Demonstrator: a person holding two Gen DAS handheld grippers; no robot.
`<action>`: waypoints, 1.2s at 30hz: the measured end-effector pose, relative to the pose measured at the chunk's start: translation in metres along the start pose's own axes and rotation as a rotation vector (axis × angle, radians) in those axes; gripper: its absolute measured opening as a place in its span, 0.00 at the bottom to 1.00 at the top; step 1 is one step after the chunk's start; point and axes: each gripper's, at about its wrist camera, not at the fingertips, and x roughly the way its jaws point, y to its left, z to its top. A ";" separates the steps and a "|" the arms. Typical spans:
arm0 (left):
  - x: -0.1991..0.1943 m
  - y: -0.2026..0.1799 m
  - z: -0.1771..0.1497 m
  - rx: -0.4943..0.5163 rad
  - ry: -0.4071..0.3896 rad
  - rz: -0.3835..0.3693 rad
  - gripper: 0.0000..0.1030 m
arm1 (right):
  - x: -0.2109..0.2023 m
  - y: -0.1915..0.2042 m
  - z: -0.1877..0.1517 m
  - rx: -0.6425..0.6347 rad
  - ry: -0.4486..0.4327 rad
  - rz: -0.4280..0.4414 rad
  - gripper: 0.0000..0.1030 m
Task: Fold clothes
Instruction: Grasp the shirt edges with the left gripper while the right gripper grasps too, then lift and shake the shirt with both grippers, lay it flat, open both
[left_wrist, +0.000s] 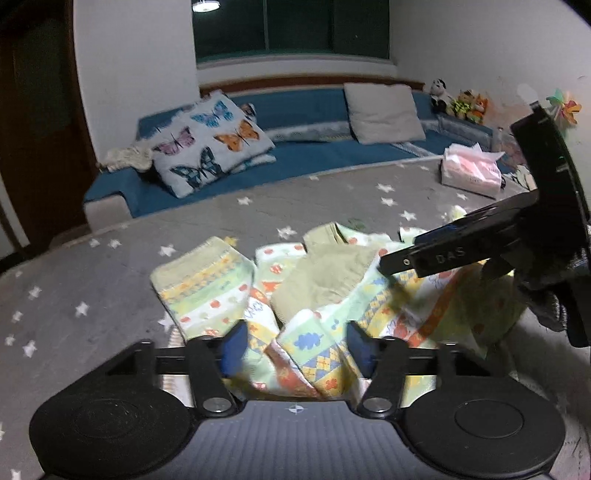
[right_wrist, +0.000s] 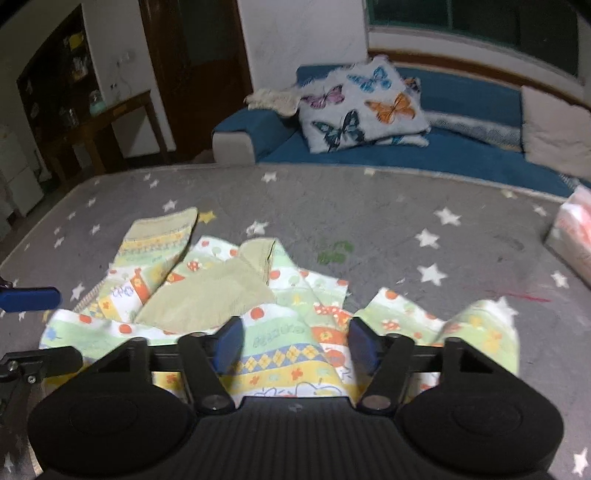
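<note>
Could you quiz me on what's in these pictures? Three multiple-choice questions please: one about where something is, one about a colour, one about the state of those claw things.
1. Where does the tissue pack lie?
A. on the star-patterned grey cover, toward its far right
B. on the blue sofa
C. on top of the garment

2. What colour are the stars on the cover?
A. red
B. mostly white
C. black

3. How do the left gripper and right gripper stand?
A. both clamped shut on cloth
B. one open, one shut
C. both open, with the patterned garment showing between their fingers

Answers:
1. A, since the left wrist view shows the pack on the grey cover, in front of the sofa.
2. B, the stars read white, with one yellowish by the sleeve.
3. C, each view shows a wide gap between the blue pads.
</note>
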 end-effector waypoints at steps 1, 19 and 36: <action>0.003 0.002 -0.001 -0.009 0.010 -0.012 0.34 | 0.002 0.000 -0.001 -0.003 0.003 0.004 0.47; -0.072 0.001 -0.042 0.007 -0.126 -0.094 0.08 | -0.127 0.018 -0.050 -0.026 -0.177 0.116 0.07; -0.130 -0.016 -0.115 0.109 -0.044 -0.197 0.15 | -0.215 0.026 -0.143 -0.030 -0.040 0.207 0.25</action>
